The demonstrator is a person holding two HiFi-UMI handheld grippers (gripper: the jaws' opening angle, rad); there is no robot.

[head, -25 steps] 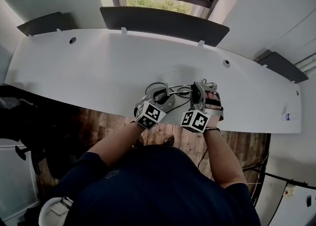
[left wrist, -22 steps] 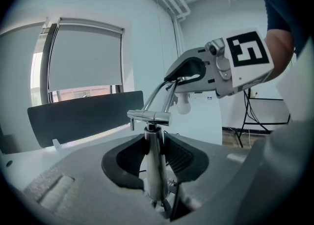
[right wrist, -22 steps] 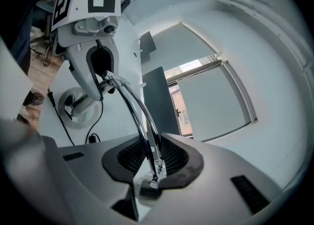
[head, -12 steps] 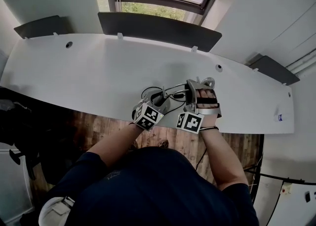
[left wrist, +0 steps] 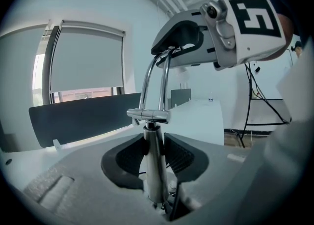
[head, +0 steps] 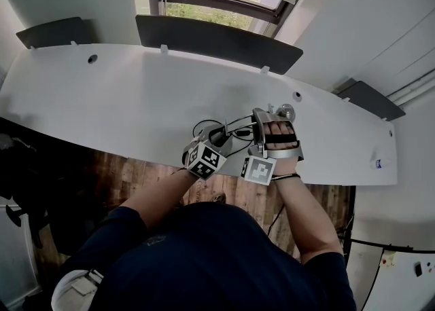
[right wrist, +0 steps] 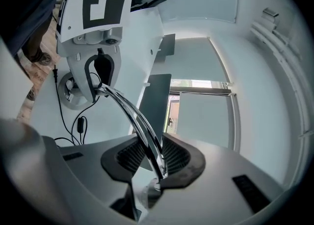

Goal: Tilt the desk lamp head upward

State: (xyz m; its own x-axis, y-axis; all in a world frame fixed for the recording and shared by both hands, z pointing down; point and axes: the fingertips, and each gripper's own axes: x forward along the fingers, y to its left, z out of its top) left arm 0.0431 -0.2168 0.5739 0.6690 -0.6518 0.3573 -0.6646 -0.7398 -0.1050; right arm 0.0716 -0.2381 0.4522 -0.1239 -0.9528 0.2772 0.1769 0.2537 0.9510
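A chrome desk lamp stands near the front edge of the white desk (head: 102, 99). Its round base (right wrist: 72, 91) and black cable (right wrist: 56, 101) show in the right gripper view. My left gripper (left wrist: 156, 157) is shut on the lamp's upright post (left wrist: 155, 170), just under the crossbar joint (left wrist: 147, 115). The twin-rod arm (right wrist: 131, 115) rises from there and runs between the jaws of my right gripper (right wrist: 153, 156), which are opening around it. In the head view the left gripper (head: 217, 136) and the right gripper (head: 260, 126) sit side by side over the lamp. A small round silvery part (head: 285, 111) lies just beyond the right hand.
Dark divider panels (head: 217, 41) line the desk's far edge below a window (head: 217, 1). Wooden floor (head: 136, 174) lies under the near edge. A small object (head: 377, 164) sits at the desk's right end. A tripod stand (left wrist: 260, 96) is off to the right.
Both grippers stay at the lamp. The head view has drifted a little, so the desk and hands sit slightly further left in the frame.
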